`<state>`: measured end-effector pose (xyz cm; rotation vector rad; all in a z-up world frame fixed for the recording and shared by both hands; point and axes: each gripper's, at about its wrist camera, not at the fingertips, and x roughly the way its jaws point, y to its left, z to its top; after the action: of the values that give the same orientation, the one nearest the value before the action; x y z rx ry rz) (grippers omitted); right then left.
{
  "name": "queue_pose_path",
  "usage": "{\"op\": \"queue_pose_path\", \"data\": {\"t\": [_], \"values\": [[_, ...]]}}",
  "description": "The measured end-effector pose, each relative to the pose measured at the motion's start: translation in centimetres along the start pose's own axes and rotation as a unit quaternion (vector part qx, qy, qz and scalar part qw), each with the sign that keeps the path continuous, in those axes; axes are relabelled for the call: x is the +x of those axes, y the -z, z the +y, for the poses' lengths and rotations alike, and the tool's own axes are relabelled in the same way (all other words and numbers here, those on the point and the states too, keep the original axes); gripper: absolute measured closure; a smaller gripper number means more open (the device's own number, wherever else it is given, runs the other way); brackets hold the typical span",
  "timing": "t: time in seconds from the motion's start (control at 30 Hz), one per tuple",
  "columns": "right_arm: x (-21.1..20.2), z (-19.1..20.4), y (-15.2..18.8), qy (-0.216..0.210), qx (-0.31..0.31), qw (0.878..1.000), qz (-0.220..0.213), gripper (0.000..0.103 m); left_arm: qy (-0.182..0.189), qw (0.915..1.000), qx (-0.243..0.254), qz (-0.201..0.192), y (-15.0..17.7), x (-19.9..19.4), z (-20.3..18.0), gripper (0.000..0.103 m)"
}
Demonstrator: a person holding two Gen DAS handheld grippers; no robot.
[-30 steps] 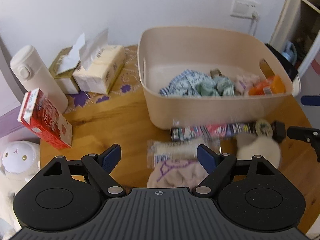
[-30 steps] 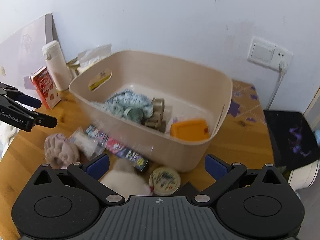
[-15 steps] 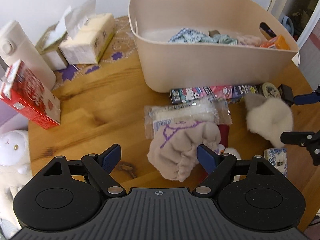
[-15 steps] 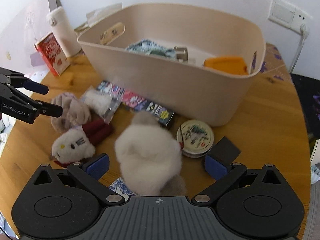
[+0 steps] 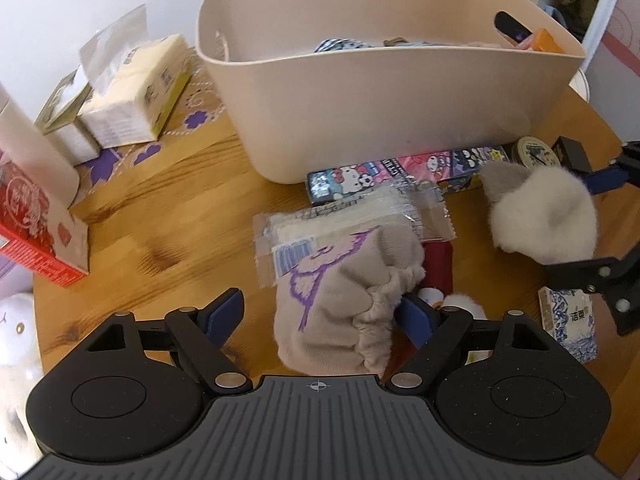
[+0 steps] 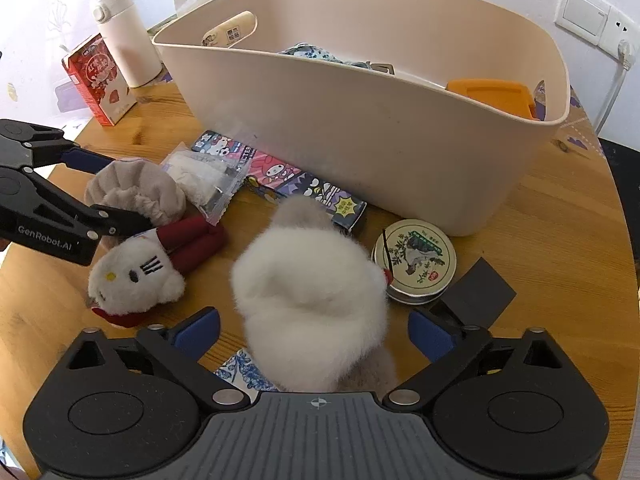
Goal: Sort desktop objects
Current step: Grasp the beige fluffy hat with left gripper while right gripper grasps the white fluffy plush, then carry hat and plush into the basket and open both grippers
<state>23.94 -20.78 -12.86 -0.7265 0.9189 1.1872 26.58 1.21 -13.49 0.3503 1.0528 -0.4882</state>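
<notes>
A: Looking through the left wrist view, how far had the sorting got?

B: Partly done, I'd judge. The beige plastic tub (image 5: 384, 92) already held a blue patterned cloth (image 5: 340, 45) and an orange box (image 5: 548, 40). In front of the tub, the left gripper (image 5: 320, 312) had just been closing; its jaws stood apart around a beige sock with a purple drawing (image 5: 340, 300), unclamped.

A: And the right wrist view?

B: The right gripper (image 6: 314, 334), jaws also apart after narrowing, straddled a fluffy white sock (image 6: 308, 304) before the tub. A cartoon-printed flat box (image 6: 280, 178), a round tin (image 6: 414, 260) and a white cat plush (image 6: 134, 280) remained, crowding both picks.
</notes>
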Motion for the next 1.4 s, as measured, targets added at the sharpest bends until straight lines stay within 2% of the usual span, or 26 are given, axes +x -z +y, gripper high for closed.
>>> {"op": "queue_pose_path", "data": {"t": [0.1,0.23,0.3,0.37,0.47,0.53,0.87,1.13,1.4], "values": [[0.2,-0.1,0.1,0.0,0.003,1.0,0.007,0.018,0.014,0.9999,-0.004,-0.001,0.0,0.2,0.0,0.041],[0.3,0.0,0.4,-0.003,0.004,1.0,0.01,0.034,0.017,0.9998,-0.012,0.004,-0.1,0.3,-0.1,0.045],[0.2,0.0,0.5,-0.003,0.003,1.0,0.008,0.044,0.02,0.9997,-0.012,0.004,0.0,0.3,-0.1,0.047],[0.0,0.1,0.6,-0.004,-0.001,1.0,0.006,0.059,0.024,0.9996,-0.017,0.006,-0.1,0.2,0.0,0.049],[-0.3,0.2,0.7,-0.002,-0.011,1.0,0.002,0.074,0.024,0.9994,-0.024,0.009,-0.1,0.0,0.1,0.051],[-0.6,0.4,0.8,-0.002,-0.018,1.0,-0.003,0.079,0.023,0.9993,-0.029,0.009,-0.1,-0.2,0.2,0.053],[-3.1,0.1,1.7,0.002,-0.023,0.999,-0.032,0.082,0.024,0.9978,-0.059,-0.018,0.7,-3.0,0.9,0.054],[-5.9,-0.8,2.0,0.01,-0.008,0.997,-0.074,0.082,0.026,0.9942,-0.098,-0.035,0.7,-5.1,1.5,0.053],[-8.0,-1.7,1.7,0.019,0.002,0.994,-0.104,0.082,0.029,0.9923,-0.098,-0.071,-0.3,-7.7,0.9,0.053]]}}
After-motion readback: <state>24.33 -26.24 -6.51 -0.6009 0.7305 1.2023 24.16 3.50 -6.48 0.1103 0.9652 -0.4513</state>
